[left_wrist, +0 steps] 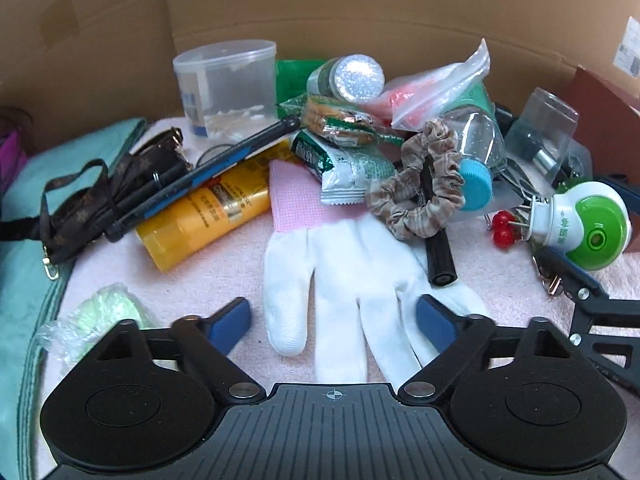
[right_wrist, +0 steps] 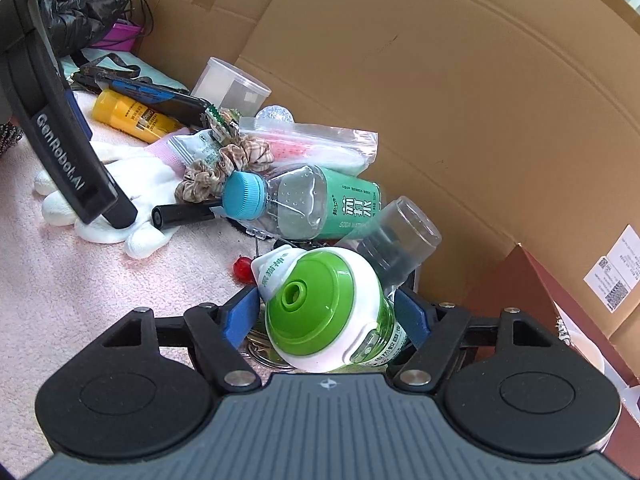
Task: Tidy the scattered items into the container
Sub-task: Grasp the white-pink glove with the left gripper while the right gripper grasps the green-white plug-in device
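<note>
One white glove [left_wrist: 352, 284], fingertips toward the left gripper [left_wrist: 334, 316], whose fingers straddle it unclamped; right gripper [right_wrist: 324, 312] fingers flank one green-capped bottle [right_wrist: 320, 312], contact unclear.

A home setting, by the look of it — household odds and ends such as a white glove [left_wrist: 352, 280], a scrunchie [left_wrist: 420, 184] and a yellow tube [left_wrist: 204, 216] lie on a pink towel [left_wrist: 208, 280], walled by cardboard [left_wrist: 360, 4].
</note>
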The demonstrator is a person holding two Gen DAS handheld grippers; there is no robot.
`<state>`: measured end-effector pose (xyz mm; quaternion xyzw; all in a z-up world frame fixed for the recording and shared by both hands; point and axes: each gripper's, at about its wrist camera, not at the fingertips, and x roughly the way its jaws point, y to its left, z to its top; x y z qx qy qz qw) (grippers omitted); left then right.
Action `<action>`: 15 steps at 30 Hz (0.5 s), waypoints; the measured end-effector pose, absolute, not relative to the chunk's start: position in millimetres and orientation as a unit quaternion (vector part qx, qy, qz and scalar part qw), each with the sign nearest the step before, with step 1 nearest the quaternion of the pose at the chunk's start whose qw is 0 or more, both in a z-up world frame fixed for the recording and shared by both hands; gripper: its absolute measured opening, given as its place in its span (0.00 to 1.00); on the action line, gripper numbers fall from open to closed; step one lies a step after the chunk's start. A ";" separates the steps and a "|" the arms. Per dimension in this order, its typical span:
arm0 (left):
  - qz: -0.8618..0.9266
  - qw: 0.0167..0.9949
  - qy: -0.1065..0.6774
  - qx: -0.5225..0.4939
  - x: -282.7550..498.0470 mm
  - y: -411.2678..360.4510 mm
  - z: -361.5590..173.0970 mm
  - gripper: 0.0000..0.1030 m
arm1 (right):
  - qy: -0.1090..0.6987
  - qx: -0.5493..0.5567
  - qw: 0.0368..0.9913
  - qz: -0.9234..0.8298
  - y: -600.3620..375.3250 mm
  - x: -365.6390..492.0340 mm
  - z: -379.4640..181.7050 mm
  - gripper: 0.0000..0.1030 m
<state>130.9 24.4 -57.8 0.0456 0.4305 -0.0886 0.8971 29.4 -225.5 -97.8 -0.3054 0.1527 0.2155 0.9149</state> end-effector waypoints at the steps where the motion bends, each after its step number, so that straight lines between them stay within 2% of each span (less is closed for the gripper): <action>1: -0.098 0.898 0.427 0.048 126.7 23.5 -54.8 0.52 | 0.153 -0.303 0.916 0.216 -226.5 28.7 -97.4 0.74; 2: -0.105 0.897 0.427 0.048 123.7 22.7 -52.2 0.39 | 0.152 -0.299 0.917 0.216 -227.9 27.6 -96.9 0.73; 3: -0.110 0.895 0.430 0.047 121.9 21.8 -50.5 0.16 | 0.152 -0.293 0.918 0.218 -229.8 26.4 -95.8 0.65; 6: -0.115 0.897 0.424 0.057 118.6 20.0 -51.8 0.15 | 0.154 -0.272 0.923 0.224 -234.2 22.4 -90.7 0.65; 10: -0.128 0.896 0.425 0.028 114.7 24.7 -49.7 0.08 | 0.157 -0.249 0.928 0.226 -238.8 20.4 -89.7 0.65; 15: -0.144 0.896 0.420 0.021 107.3 17.7 -43.7 0.06 | 0.167 -0.202 0.934 0.241 -249.4 15.8 -81.8 0.65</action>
